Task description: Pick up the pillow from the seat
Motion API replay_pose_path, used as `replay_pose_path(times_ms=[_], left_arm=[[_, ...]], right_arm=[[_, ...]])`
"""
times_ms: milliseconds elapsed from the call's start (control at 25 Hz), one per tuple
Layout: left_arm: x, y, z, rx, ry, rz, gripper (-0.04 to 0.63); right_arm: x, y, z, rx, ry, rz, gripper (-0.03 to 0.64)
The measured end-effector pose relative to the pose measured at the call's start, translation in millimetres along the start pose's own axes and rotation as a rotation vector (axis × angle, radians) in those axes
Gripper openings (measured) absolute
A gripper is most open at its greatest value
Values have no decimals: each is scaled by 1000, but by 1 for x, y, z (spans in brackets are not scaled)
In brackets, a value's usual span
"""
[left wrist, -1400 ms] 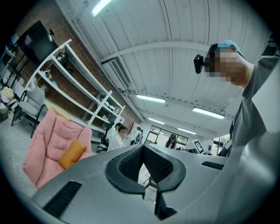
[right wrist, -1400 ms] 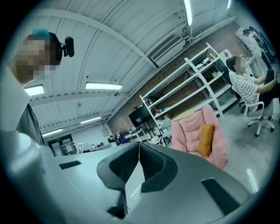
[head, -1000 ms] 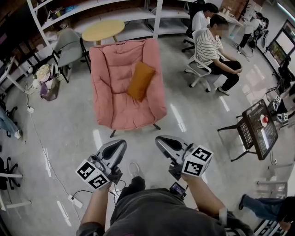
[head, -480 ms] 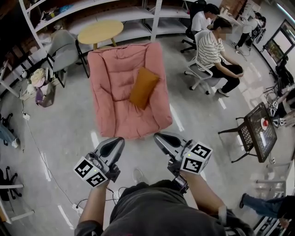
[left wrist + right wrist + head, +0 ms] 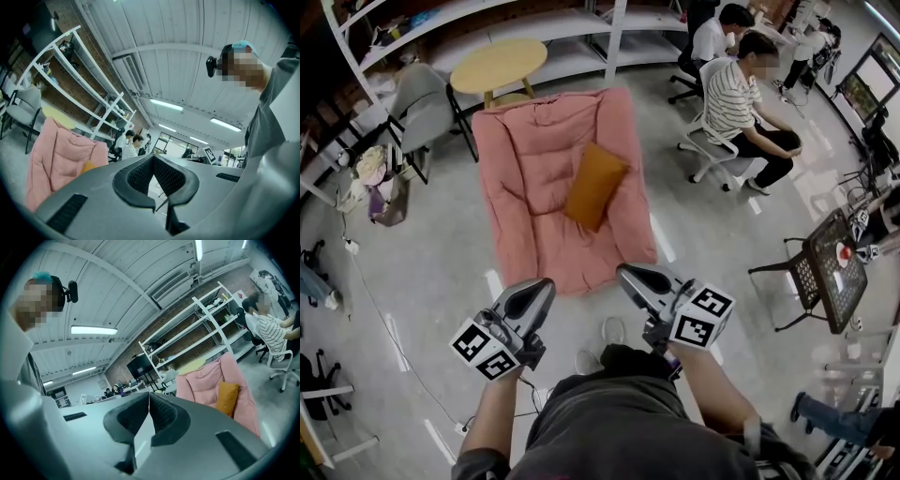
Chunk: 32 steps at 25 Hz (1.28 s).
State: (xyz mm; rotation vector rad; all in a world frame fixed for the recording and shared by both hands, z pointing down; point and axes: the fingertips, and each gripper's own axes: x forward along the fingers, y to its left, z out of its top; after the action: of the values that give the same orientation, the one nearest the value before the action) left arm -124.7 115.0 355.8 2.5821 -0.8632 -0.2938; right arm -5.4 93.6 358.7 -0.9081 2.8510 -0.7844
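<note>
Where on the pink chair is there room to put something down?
The pink chair is bare left of the orange pillow and along its front edge, below the pillow. Right of the pillow only a thin strip is left. Behind the chair it is crowded: a round yellow table and a grey chair stand close.

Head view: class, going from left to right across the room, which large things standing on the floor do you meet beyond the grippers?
grey chair → pink armchair → seated person in a striped shirt → black mesh stand
</note>
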Motion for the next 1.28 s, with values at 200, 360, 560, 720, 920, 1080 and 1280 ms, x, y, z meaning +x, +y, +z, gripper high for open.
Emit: replay_pose_path(times_ms=[200, 360, 560, 720, 920, 1080, 1280], left_arm=[[22, 32, 4, -13, 10, 15, 9], [49, 59, 6, -21, 12, 36, 9], [92, 98, 10, -29, 21, 64, 9], [124, 130, 20, -42, 22, 99, 9], [164, 173, 27, -55, 37, 135, 9], [190, 211, 27, -63, 56, 165, 9], [216, 247, 24, -86, 67, 198, 11]], right_arm=[[23, -34, 13, 10, 6, 1, 15], [40, -71, 27, 8, 14, 7, 15], [71, -126, 43, -21, 55, 13, 15], [97, -173, 58, -17, 86, 18, 15], [132, -230, 70, -2, 133, 26, 15], [163, -275, 76, -13, 162, 27, 15], [193, -331, 74, -10, 202, 10, 17]])
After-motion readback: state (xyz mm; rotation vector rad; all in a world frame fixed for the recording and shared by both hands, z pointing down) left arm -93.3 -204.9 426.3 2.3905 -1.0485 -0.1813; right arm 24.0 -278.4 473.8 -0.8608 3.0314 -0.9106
